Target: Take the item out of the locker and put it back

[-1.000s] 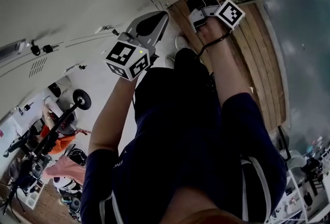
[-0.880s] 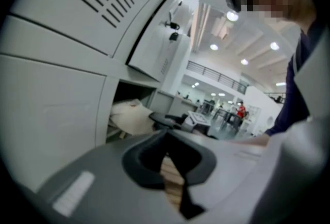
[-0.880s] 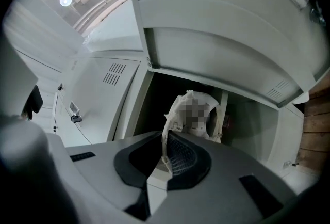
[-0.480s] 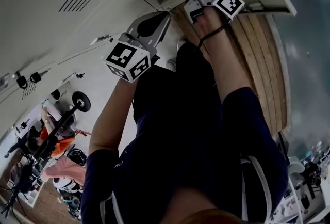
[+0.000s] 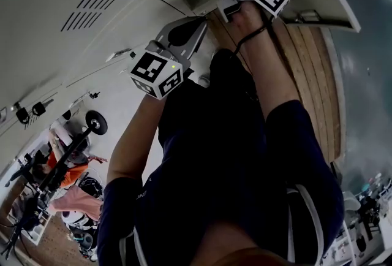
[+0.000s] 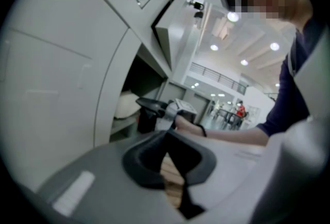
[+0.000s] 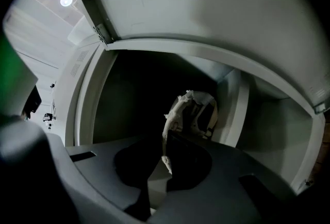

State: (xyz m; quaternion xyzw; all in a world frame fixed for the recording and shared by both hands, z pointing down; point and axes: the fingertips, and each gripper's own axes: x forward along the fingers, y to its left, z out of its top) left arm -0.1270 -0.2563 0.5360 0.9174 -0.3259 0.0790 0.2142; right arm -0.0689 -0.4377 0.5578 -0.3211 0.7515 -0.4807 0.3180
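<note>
Nearest: left hand-held gripper closed on nothing, parked outside the locker front. Further in: right hand-held gripper pinched narrow on a strip of the pale cloth, the rest bunched just beyond the tips inside the locker; resting on the shelf or hanging, unclear. Judged mid-carry through the opening. For a clean pass: keep pinch tight, travel level and centred, watch trailing folds at the front lip. Clearance: locker frame close on the left, open door on the right; dark room behind the cloth, back wall not made out.
</note>
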